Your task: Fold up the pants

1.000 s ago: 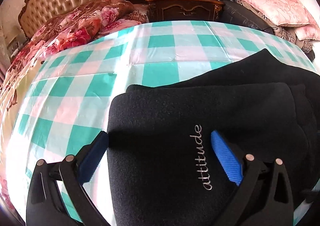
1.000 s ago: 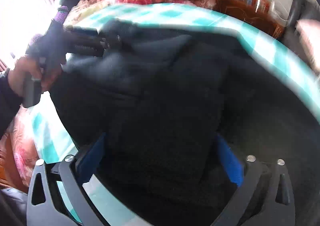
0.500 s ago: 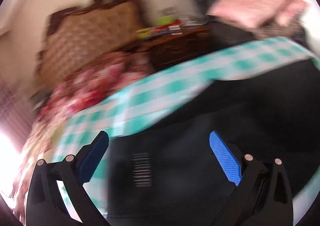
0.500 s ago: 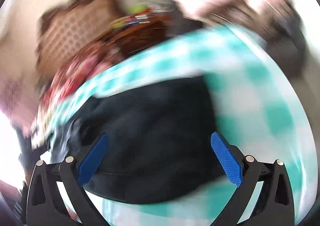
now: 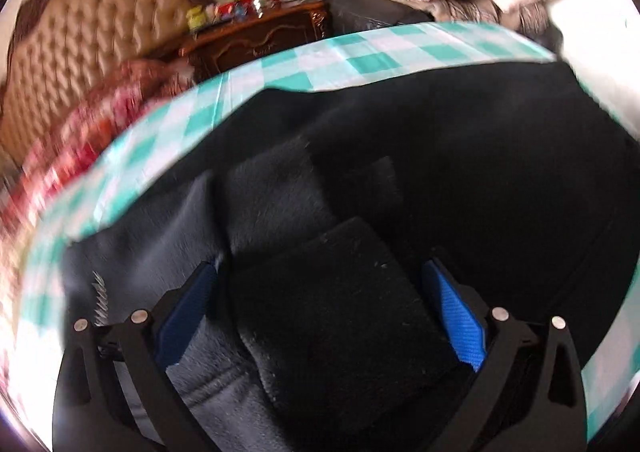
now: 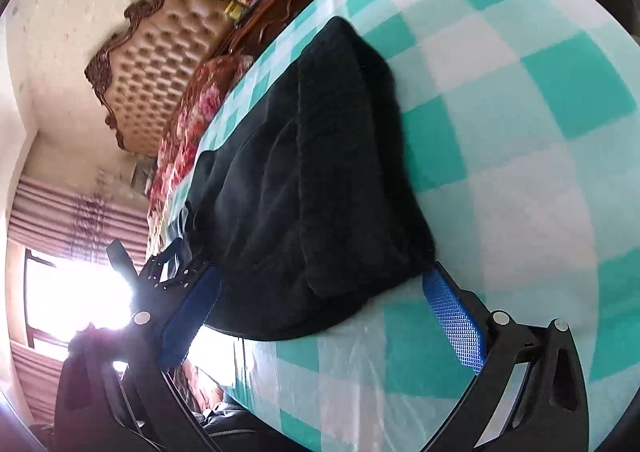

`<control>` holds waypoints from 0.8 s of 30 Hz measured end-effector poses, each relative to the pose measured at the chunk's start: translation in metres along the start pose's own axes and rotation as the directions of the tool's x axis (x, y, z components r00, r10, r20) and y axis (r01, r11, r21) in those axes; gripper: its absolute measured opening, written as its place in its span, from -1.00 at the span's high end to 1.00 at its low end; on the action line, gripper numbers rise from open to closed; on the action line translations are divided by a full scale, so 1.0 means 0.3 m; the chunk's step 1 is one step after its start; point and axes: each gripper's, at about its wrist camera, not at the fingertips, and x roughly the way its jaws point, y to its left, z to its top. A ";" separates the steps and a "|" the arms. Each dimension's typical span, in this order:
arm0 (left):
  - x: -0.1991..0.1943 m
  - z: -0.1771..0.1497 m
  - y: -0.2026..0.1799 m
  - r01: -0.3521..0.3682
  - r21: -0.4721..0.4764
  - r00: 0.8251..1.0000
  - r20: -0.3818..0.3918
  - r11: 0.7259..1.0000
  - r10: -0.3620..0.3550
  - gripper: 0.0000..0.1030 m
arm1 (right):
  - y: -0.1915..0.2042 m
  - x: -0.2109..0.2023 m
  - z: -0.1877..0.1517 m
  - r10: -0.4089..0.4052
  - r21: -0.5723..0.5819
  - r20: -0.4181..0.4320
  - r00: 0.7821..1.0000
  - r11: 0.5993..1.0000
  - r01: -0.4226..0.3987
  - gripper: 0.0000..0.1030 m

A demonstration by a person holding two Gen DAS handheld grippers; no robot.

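Pants (image 5: 460, 172) fill the left view, blurred at its edges. Both grippers (image 5: 320, 316) (image 6: 320, 316) gape wide. Bare checked sheet (image 6: 520, 132) lies right.

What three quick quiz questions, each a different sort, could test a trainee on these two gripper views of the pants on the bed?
1. True or false: the left gripper is open, with black pants fabric between its fingers.
2. The checked sheet is: A) red and white, B) teal and white, C) plain blue.
3. Fill in: beside the padded headboard stands a wooden ____ with small items on top.

Key: 1 true; 2 B; 3 nightstand.
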 end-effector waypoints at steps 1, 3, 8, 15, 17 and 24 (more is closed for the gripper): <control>0.006 -0.007 0.007 0.015 -0.017 1.000 -0.005 1.000 -0.015 -0.97 | 0.001 0.004 0.016 0.008 0.000 0.000 1.000 1.000 -0.008 -0.92; 0.011 -0.011 0.006 0.026 -0.020 1.000 -0.007 0.999 -0.026 -0.97 | -0.015 0.014 0.034 0.048 0.003 0.010 0.999 0.999 -0.048 -0.92; 0.015 -0.013 0.006 0.026 -0.018 1.000 -0.015 1.000 -0.026 -0.97 | -0.089 -0.033 0.003 0.044 0.018 0.083 0.996 0.999 -0.046 0.02; 0.017 0.007 0.003 0.019 -0.002 0.999 -0.031 1.000 -0.019 -0.97 | 0.002 -0.123 -0.090 0.041 -0.060 0.277 0.960 0.998 -0.025 0.48; 0.018 0.012 0.006 0.023 -0.002 0.999 -0.045 1.000 -0.023 -0.97 | 0.077 -0.151 -0.116 0.041 -0.089 0.346 0.937 0.996 -0.010 0.50; -0.138 0.044 -0.008 0.037 0.025 0.998 0.044 0.999 -0.038 -0.96 | 0.271 -0.205 -0.163 -0.016 -0.209 0.449 0.893 0.970 0.122 0.52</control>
